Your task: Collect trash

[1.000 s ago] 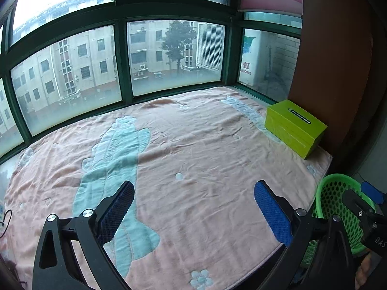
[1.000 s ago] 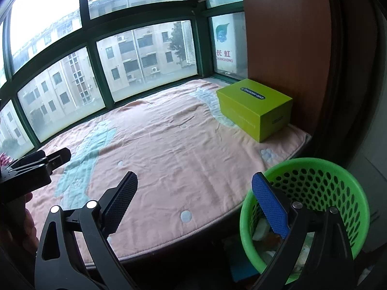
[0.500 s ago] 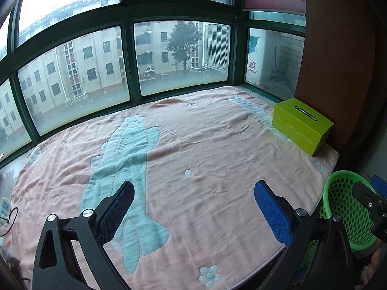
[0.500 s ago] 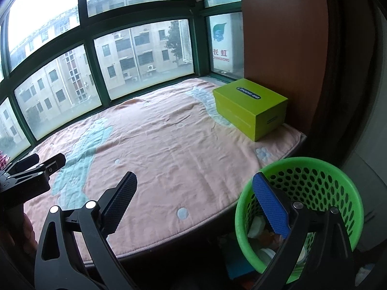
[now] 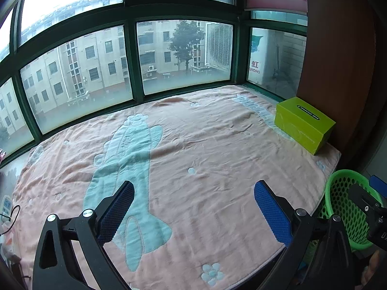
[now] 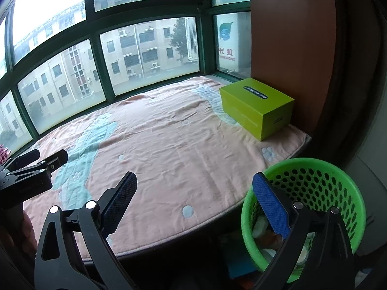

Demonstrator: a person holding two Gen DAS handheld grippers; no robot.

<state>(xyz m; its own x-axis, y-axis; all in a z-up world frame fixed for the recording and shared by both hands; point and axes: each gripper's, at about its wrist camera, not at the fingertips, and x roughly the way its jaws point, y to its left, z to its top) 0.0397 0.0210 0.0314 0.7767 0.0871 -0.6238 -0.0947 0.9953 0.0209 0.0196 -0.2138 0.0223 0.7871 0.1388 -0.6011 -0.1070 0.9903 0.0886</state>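
Note:
A green perforated trash basket (image 6: 314, 188) stands on the floor off the platform's right corner, holding several pieces of white and brown trash (image 6: 261, 224); it also shows in the left wrist view (image 5: 343, 207). My right gripper (image 6: 193, 198) is open and empty, above the platform's front edge, its right finger over the basket rim. My left gripper (image 5: 193, 205) is open and empty above the pink blanket (image 5: 205, 157). I see no loose trash on the blanket.
A lime-green box (image 6: 256, 106) sits at the blanket's far right against a brown wall (image 6: 290, 48); it also shows in the left wrist view (image 5: 304, 123). Green-framed windows (image 5: 181, 55) close off the back. A power strip and cable (image 5: 7, 207) lie at the far left.
Both grippers have drawn back and up, so more of the blanket and basket shows. Both stay open and empty.

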